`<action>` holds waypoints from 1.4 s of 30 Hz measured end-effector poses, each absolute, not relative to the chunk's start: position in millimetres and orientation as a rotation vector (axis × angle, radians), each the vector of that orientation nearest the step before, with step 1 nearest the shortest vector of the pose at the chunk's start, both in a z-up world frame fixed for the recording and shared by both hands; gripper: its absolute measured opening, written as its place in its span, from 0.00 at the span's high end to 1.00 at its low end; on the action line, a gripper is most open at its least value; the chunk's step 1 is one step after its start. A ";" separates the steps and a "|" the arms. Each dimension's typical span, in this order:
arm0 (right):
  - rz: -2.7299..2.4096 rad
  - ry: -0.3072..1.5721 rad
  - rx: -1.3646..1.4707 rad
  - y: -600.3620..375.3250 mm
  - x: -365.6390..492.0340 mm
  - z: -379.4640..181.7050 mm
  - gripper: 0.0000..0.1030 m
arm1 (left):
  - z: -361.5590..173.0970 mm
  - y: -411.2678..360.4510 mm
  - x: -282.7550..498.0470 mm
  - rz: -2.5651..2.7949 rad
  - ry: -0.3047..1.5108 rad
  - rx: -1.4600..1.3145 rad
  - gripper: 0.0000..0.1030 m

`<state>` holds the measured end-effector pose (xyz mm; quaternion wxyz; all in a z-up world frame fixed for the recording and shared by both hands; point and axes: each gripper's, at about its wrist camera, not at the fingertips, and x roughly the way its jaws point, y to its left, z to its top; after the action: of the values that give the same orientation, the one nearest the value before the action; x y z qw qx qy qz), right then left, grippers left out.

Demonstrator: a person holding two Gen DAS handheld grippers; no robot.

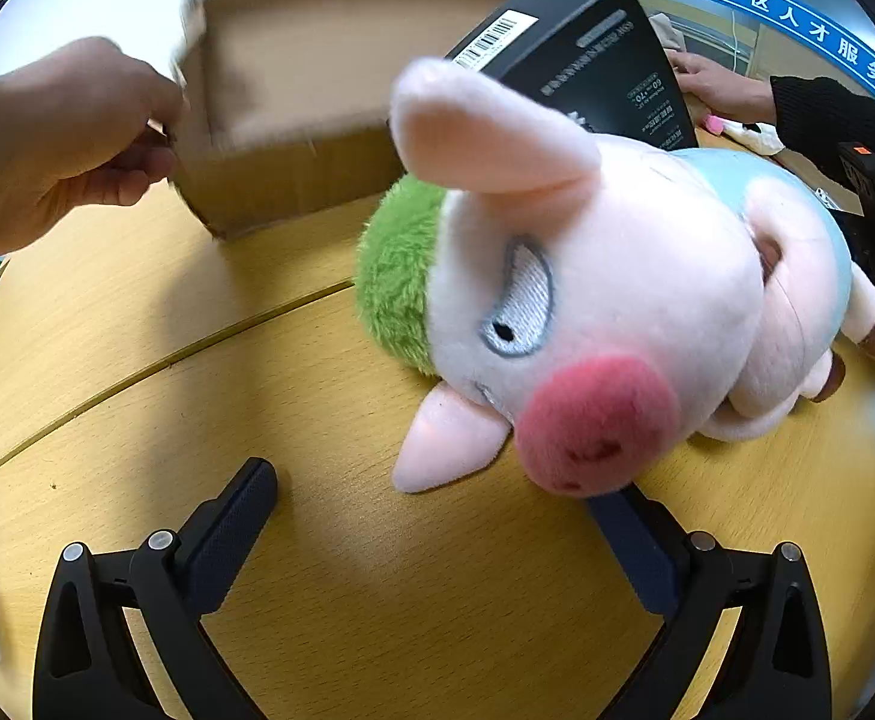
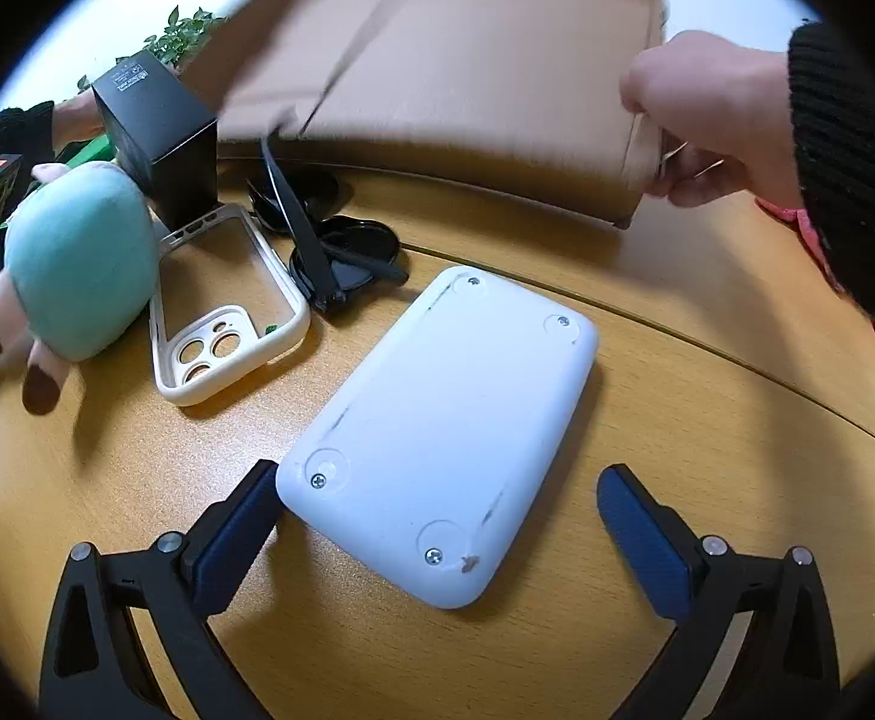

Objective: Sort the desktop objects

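One cardboard box (image 1: 293, 96) is held tilted above the far side of the desk (image 1: 293, 540), blurred in both views. A hand (image 1: 59, 144) pinches its corner in the left wrist view, and the same grip shows from the other side as a hand (image 2: 707, 120) with a black sleeve (image 2: 845, 150) in the right wrist view. The box's open inside looks bare cardboard; whether anything lies in it cannot be told through the blur.

One plush pig (image 1: 587, 312) lies on its side on the desk, snout toward the left hand-held gripper (image 1: 437, 528), with green fur at its head and a pale blue back. The left hand-held gripper is spread wide and holds nothing; its right finger tip sits just under the snout. One black carton (image 1: 581, 60) with a barcode stands behind the pig. Another hand (image 1: 713, 84) rests on the desk farther back.

In the right wrist view, one white flat device (image 2: 443, 438) lies bottom-up with four screws showing. The right hand-held gripper (image 2: 437, 516) is spread wide around its near end, the left finger (image 2: 239, 522) touching its corner, the right finger apart from it. Beyond lie one phone case (image 2: 227, 306), empty and face-up, and one black stand (image 2: 341, 252). The pig's blue back (image 2: 77, 258) and the black carton (image 2: 155, 126) are at the left.
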<state>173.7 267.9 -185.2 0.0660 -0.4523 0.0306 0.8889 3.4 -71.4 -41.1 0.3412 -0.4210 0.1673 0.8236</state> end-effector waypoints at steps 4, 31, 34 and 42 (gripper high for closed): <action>2.682 0.092 -1.364 268.2 174.9 -182.6 0.00 | -39.3 -71.9 3.6 2.140 0.437 -1.094 0.00; 2.691 0.084 -1.368 271.6 176.1 -175.9 0.00 | -30.8 -86.3 7.6 2.084 0.466 -1.063 0.00; 2.692 0.084 -1.368 271.9 176.2 -175.8 0.00 | -31.7 -85.5 7.5 2.082 0.467 -1.061 0.00; 2.694 0.083 -1.370 272.7 176.3 -174.3 0.00 | -31.4 -85.7 7.2 2.077 0.471 -1.057 0.00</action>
<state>176.3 272.7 -174.3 0.0593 -0.4523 0.0273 0.8895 7.2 -85.7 -31.4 0.3730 -0.4126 0.1837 0.8105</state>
